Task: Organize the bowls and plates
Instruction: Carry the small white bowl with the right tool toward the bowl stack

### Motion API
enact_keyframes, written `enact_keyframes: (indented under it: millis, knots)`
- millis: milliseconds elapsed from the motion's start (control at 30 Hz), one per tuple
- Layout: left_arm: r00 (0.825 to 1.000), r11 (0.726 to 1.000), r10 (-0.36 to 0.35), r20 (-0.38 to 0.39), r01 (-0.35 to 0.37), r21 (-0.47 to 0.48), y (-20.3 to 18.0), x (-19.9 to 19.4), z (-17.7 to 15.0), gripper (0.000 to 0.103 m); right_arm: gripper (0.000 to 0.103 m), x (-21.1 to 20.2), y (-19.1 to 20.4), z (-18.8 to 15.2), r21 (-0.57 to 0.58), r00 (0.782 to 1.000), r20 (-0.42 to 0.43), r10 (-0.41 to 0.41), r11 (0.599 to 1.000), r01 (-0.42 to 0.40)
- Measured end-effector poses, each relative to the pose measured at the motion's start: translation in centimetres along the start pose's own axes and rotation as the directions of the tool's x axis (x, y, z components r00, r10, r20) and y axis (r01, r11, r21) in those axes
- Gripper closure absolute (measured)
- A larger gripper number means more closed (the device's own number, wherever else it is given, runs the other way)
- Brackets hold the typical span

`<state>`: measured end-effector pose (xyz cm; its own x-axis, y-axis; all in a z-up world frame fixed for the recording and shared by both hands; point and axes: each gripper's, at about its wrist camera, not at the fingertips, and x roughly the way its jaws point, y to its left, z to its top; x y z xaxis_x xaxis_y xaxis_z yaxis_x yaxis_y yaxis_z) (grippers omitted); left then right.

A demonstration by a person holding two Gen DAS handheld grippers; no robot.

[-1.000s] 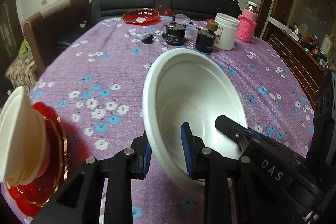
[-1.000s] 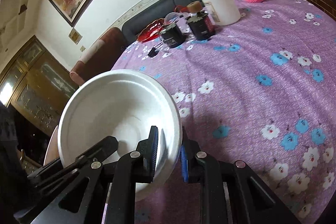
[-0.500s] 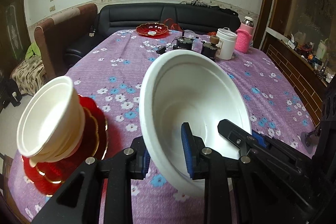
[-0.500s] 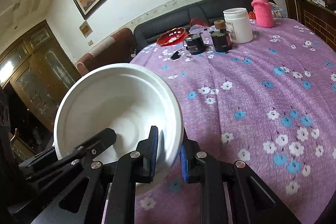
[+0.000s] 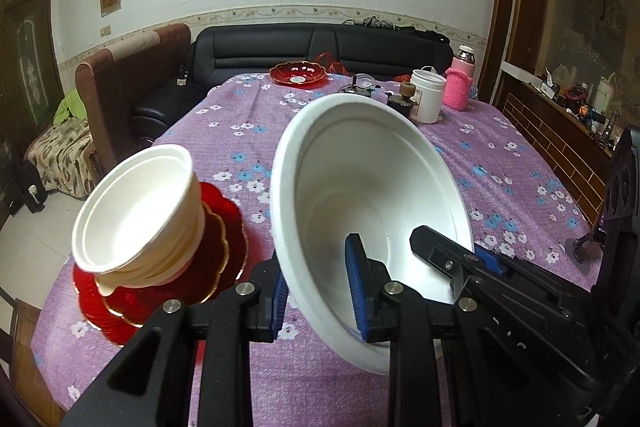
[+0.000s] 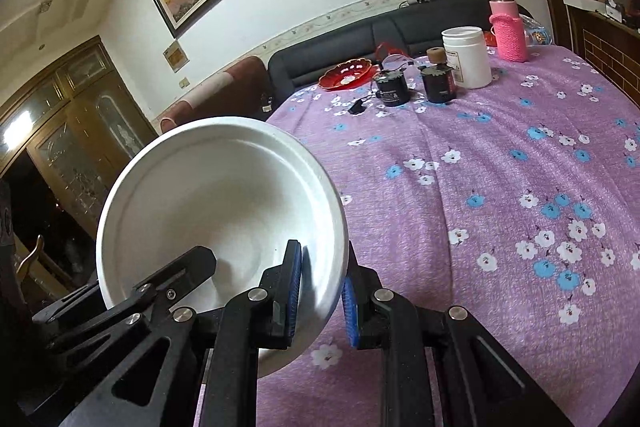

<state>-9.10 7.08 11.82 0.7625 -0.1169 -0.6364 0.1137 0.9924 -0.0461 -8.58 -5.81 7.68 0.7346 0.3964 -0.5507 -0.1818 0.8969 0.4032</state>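
Observation:
A large white bowl hangs tilted above the purple flowered tablecloth, held by both grippers at once. My left gripper is shut on its left rim, one blue pad inside and one outside. My right gripper is shut on the opposite rim of the large white bowl; its fingers show inside the bowl in the left wrist view. To the left, a stack of smaller white bowls rests on stacked red gold-edged plates near the table's front left corner.
At the far end of the table stand a red dish, a white jar, a pink-sleeved flask and two dark jars. A black sofa lies beyond. The table edge drops off on the left.
Both grippers have drawn back and risen a little with the large bowl. The stack of small bowls on red plates has come fully into the left wrist view.

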Motion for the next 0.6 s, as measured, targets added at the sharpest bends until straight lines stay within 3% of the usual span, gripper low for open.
enact_keyframes:
  millis: [600]
  knots:
    - [1.000, 0.999, -0.004, -0.009, 0.003, -0.041, 2.3, -0.4, -0.8, 0.077, 0.082, 0.5, 2.4, -1.0, -0.030, 1.000, -0.017, 0.007, 1.000, -0.007]
